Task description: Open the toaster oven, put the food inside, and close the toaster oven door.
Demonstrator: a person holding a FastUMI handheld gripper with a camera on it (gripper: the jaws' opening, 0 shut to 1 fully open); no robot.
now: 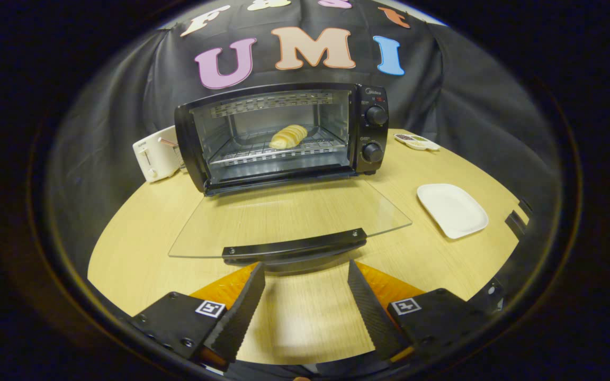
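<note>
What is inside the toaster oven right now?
A pale bread roll lies on the wire rack inside the toaster oven, glass door folded down. The hand-held gripper is open, just short of the door's handle.

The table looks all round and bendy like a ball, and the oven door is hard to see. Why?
In the gripper view, the fisheye lens curves the table edge and the toaster oven; the open glass door is see-through, so the wood shows through it with only faint glare; the open tongs just before the door handle cast a soft shadow; the bread inside is sharp and well lit.
</note>
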